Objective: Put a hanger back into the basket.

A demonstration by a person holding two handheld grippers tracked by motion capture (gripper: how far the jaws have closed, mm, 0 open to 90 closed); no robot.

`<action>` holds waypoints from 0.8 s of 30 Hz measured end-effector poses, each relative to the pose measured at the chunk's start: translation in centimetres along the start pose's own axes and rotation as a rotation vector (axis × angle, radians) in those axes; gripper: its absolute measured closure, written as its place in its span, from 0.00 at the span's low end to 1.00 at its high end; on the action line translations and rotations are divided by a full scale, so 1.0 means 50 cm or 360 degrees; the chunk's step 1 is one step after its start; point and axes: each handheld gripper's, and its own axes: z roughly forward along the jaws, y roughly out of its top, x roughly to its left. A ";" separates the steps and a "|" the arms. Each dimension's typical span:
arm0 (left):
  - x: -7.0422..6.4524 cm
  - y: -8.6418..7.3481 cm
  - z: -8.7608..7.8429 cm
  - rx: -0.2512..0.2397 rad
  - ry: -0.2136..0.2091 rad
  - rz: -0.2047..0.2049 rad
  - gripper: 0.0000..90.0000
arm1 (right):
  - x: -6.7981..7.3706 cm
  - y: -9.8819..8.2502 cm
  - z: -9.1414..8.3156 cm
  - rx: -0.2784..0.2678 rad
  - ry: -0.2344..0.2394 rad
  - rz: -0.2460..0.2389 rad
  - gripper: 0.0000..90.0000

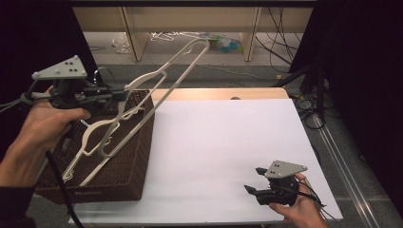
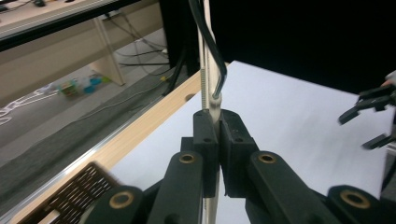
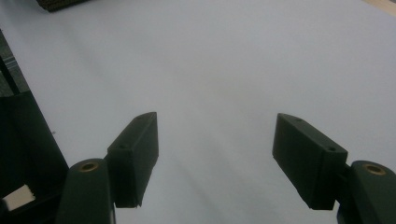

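Nearest, at bottom right of high view: right gripper [image 1: 251, 181] held low over bare white table top [image 1: 223, 142], jaws parted wide, nothing between them; right gripper view confirms both pads [image 3: 135, 154] apart with only white surface beyond. Further back on left: dark woven basket [image 1: 128, 166] on table's left edge, several pale hangers [image 1: 88, 142] lying inside, tangled and overlapping. Above basket: left gripper [image 1: 124, 92] clamped tight on neck of one cream hanger [image 1: 164, 78], lifted clear of basket and tilted, far end angled up and away toward shelving. Left gripper view: jaws pressed together on thin flat neck of hanger [image 2: 209, 100], metal hook [image 2: 215, 56] curving just above pads. Handling judgement: hanger light, thin, fairly stiff but likely springy along its length; smooth plastic, probably slippery under pads and prone to swing or pivot about a single pinch point. Neck just below hook looks like soundest hold, close to balance line; second hold on lower bar or a shoulder by free gripper likely needed to stop rotation. Risk: hook or shoulder snagging on hangers left in basket. Farthest: floor clutter and cables beyond table, detail indistinct.
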 end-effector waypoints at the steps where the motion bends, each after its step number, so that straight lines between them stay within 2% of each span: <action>1: 0.006 -0.006 -0.004 0.0004 0.0010 -0.0009 0.95 | 0.000 0.000 0.000 0.0005 -0.0002 0.0009 0.36; 3: 0.018 -0.024 -0.017 0.0028 0.0047 -0.0038 0.95 | 0.000 -0.001 0.001 0.0004 -0.0013 0.0005 0.36; 5: 0.028 -0.039 -0.027 0.0042 0.0080 -0.0022 0.95 | -0.001 0.000 0.002 -0.0001 -0.0014 0.0013 0.35; 6: 0.029 -0.047 -0.032 0.0061 0.0092 -0.0062 0.95 | -0.001 -0.001 0.002 -0.0006 -0.0016 0.0014 0.35; 7: 0.034 -0.054 -0.036 0.0066 0.0103 -0.0064 0.95 | -0.002 -0.001 0.001 -0.0006 -0.0014 0.0019 0.34; 8: 0.040 -0.061 -0.039 0.0063 0.0117 -0.0049 0.95 | -0.002 -0.002 0.001 -0.0004 -0.0025 0.0024 0.34; 9: 0.051 -0.073 -0.041 0.0056 0.0135 -0.0003 0.95 | -0.003 -0.001 0.002 -0.0009 -0.0031 0.0028 0.32; 11: 0.059 -0.081 -0.043 0.0061 0.0142 0.0023 0.95 | -0.002 -0.001 0.001 -0.0007 -0.0030 0.0041 0.31; 14: 0.073 -0.107 -0.048 0.0121 0.0194 0.0004 0.95 | -0.002 -0.002 0.004 -0.0006 -0.0033 0.0035 0.31; 16: 0.079 -0.116 -0.048 0.0135 0.0209 0.0002 0.95 | -0.003 -0.002 0.004 -0.0008 -0.0034 0.0025 0.31; 18: 0.091 -0.128 -0.049 0.0162 0.0229 0.0034 0.95 | -0.002 -0.002 0.004 -0.0002 -0.0028 0.0021 0.31; 19: 0.091 -0.136 -0.049 0.0175 0.0231 -0.0015 0.95 | -0.002 -0.002 0.004 0.0005 -0.0026 0.0029 0.31; 21: 0.096 -0.152 -0.049 0.0208 0.0239 -0.0048 0.95 | -0.002 -0.002 0.005 -0.0001 -0.0027 0.0024 0.31; 22: 0.096 -0.160 -0.048 0.0219 0.0245 -0.0097 0.95 | -0.003 -0.003 0.005 -0.0001 -0.0024 0.0023 0.31; 23: 0.101 -0.167 -0.050 0.0259 0.0246 -0.0087 0.95 | -0.003 -0.003 0.005 0.0000 -0.0023 0.0019 0.31; 24: 0.104 -0.175 -0.049 0.0262 0.0249 -0.0107 0.95 | -0.003 -0.003 0.005 0.0003 -0.0024 0.0017 0.31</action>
